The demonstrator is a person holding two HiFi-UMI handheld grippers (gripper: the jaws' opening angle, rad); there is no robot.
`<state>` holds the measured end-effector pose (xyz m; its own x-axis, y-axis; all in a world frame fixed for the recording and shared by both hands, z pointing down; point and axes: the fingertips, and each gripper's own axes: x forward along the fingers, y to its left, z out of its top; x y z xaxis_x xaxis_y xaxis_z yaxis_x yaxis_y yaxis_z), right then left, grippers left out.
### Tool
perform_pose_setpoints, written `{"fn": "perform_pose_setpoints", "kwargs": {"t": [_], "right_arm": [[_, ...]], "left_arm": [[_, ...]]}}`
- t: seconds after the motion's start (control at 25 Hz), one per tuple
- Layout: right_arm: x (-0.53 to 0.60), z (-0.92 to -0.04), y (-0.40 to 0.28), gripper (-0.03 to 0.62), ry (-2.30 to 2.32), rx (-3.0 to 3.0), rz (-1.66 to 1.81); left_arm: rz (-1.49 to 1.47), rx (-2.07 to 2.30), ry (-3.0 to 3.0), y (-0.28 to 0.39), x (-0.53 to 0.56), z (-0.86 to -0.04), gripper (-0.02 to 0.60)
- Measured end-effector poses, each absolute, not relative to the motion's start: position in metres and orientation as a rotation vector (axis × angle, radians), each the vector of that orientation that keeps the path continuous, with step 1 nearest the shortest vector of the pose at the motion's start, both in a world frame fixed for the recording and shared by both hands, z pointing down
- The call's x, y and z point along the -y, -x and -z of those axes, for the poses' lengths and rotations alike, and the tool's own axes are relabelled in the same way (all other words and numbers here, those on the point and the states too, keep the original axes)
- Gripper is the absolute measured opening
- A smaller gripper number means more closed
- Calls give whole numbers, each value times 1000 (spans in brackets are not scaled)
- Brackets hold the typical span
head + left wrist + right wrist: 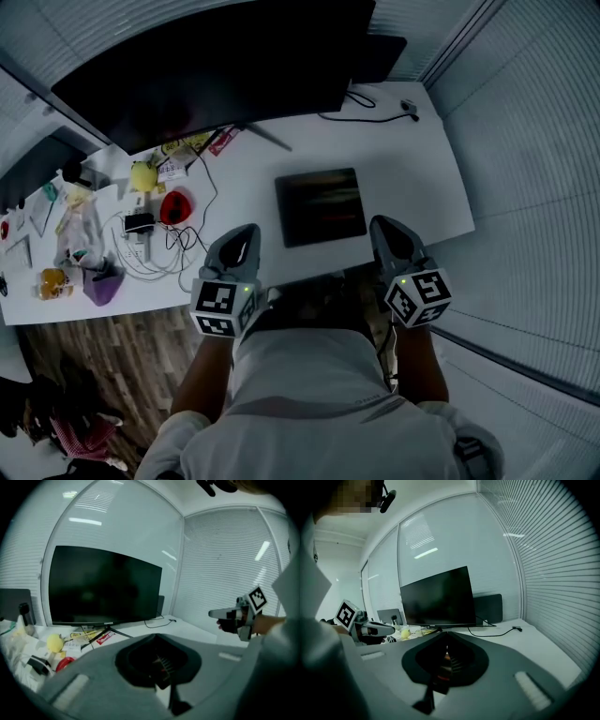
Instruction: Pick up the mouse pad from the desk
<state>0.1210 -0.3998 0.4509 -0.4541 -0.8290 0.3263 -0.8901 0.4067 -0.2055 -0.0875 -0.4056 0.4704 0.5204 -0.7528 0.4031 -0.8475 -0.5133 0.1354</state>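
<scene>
Your left gripper [243,234] and right gripper [385,227], both clenched empty, flank the flat, dark, square mouse pad [321,206] at the desk's [412,159] front edge.

desk [412,159]: white top, smooth, matt
mouse pad [320,205]: dark, smooth, faint sheen
monitor [216,66]: black screen, smooth, slightly glossy
floor [112,356]: wood-look planks, grained
left gripper [246,232]: grey matt plastic shell
right gripper [384,227]: grey matt plastic shell
shirt [300,394]: pale cloth, softly creased
wall [440,541]: glass, glossy, mirrors ceiling lights
</scene>
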Motion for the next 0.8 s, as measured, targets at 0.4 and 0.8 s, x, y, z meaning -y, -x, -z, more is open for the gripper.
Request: {"fn": "perform_pose_setpoints", "kwargs": {"t": [0.4, 0.8], "right_arm": [[494, -514, -169, 40, -1361, 2393, -591], [516, -679, -172, 279, -1051, 2093, -748]], "left_arm": [[-490, 1402, -2307, 33, 468, -516, 6], [-868, 1272, -2009, 4, 488, -676, 259]]}}
